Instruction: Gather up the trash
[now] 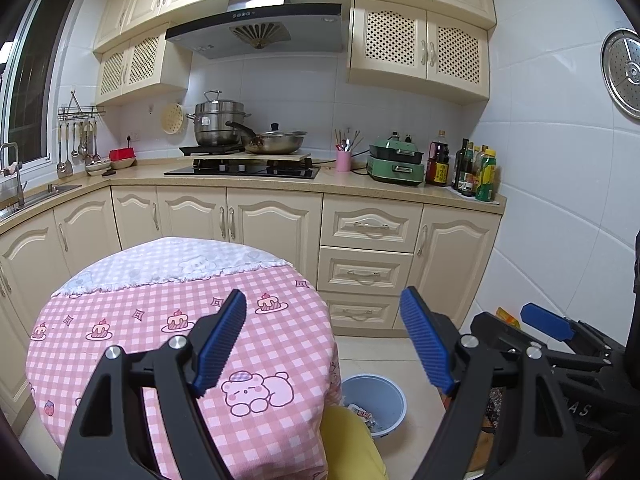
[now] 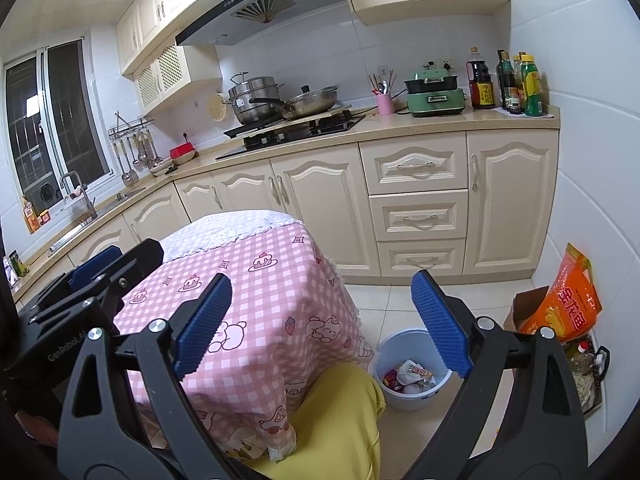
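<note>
Both my grippers, left (image 1: pixel 323 338) and right (image 2: pixel 322 324), gape empty over the pink-checked table (image 2: pixel 256 280), trash (image 2: pixel 408 376) lies in the blue bin (image 2: pixel 390 350) on the floor beside it, kitchen counter (image 2: pixel 400 126) beyond.

crumpled wrappers (image 2: pixel 408 376) inside upright pale-blue bin (image 2: pixel 390 346) beside table
</note>
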